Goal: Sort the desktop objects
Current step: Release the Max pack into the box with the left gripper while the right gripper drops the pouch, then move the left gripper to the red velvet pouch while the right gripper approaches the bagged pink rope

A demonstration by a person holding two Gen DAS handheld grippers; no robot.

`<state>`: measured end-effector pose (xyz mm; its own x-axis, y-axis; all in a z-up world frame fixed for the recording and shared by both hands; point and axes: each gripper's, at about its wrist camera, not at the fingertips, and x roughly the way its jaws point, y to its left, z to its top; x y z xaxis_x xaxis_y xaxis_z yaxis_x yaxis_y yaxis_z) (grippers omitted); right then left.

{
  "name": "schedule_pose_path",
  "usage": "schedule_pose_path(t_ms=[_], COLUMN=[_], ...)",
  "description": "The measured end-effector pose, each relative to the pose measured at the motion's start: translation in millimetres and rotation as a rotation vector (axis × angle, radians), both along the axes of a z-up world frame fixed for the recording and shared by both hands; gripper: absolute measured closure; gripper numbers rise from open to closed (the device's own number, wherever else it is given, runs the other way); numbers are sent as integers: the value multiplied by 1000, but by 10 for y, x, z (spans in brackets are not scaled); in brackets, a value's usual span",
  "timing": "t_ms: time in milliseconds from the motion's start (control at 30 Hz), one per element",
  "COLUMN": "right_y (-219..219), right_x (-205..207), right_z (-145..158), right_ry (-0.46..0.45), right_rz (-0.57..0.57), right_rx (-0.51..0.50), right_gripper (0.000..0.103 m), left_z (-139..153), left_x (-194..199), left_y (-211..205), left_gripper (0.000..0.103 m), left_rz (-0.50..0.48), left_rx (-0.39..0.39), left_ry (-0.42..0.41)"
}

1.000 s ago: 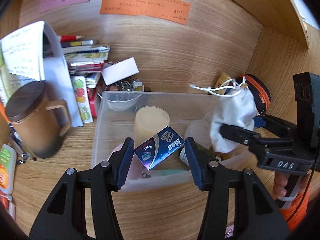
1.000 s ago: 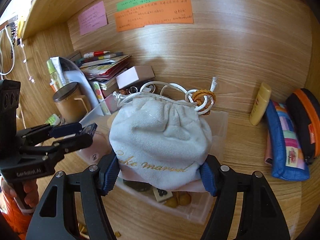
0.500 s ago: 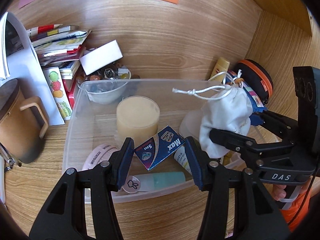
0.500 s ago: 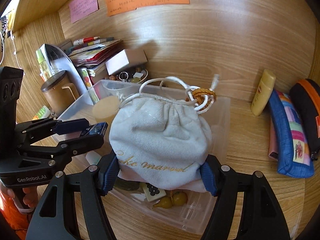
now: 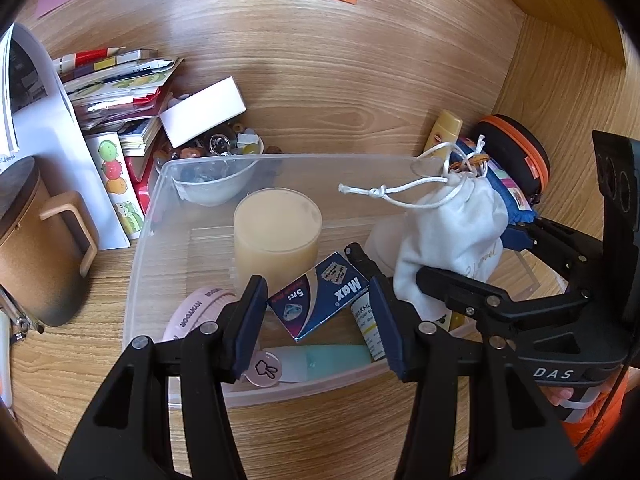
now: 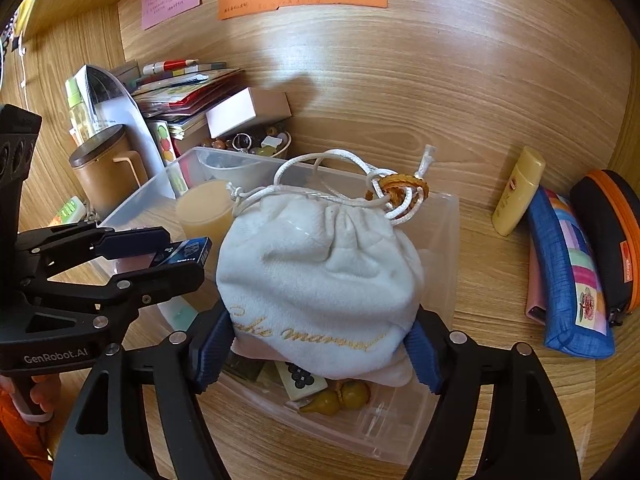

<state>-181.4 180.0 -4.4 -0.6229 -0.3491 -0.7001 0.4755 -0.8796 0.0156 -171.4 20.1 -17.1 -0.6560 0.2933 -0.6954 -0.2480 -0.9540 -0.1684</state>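
My left gripper (image 5: 318, 312) is shut on a small blue box (image 5: 320, 296) marked "Max" and holds it over the clear plastic bin (image 5: 144, 240). My right gripper (image 6: 324, 344) is shut on a white drawstring pouch (image 6: 320, 264) and holds it over the bin's right part (image 6: 448, 248). In the left wrist view the pouch (image 5: 456, 232) and right gripper (image 5: 500, 280) are at the right. In the right wrist view the left gripper (image 6: 176, 256) with the blue box (image 6: 188, 250) is at the left. The bin holds a cream cup (image 5: 276, 232), a pink tape roll (image 5: 200, 304) and small items.
A brown lidded mug (image 5: 28, 240), a book stack (image 5: 120, 92), a white box (image 5: 204, 114) and a trinket bowl (image 5: 212, 184) stand left and behind the bin. A yellow tube (image 6: 518, 192), a blue pouch (image 6: 568, 272) and a black-orange case (image 6: 612, 240) lie right. Wooden walls enclose the desk.
Both grippers have moved forward and lower over the bin, each still holding its object. The bin looks larger and closer in both views.
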Motion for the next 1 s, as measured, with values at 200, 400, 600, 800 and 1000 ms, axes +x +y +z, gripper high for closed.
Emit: schedule_pose_path(t_ms=[200, 400, 600, 800, 1000], right_y=[41, 79, 93, 109, 177], right_x=[-1, 16, 78, 190, 362], right_z=[22, 60, 149, 291, 423], right_ry=[-27, -26, 13, 66, 96], right_rz=[11, 4, 3, 16, 22], right_rx=[-42, -65, -76, -85, -91], right_gripper=[28, 28, 18, 16, 16], left_z=[52, 139, 239, 349, 411], left_x=[40, 102, 234, 466, 735], left_y=[6, 8, -40, -117, -170], left_gripper=[47, 42, 32, 26, 15], left_rz=[4, 19, 52, 89, 128], left_rx=[4, -6, -15, -30, -44], left_ry=[19, 44, 74, 102, 133])
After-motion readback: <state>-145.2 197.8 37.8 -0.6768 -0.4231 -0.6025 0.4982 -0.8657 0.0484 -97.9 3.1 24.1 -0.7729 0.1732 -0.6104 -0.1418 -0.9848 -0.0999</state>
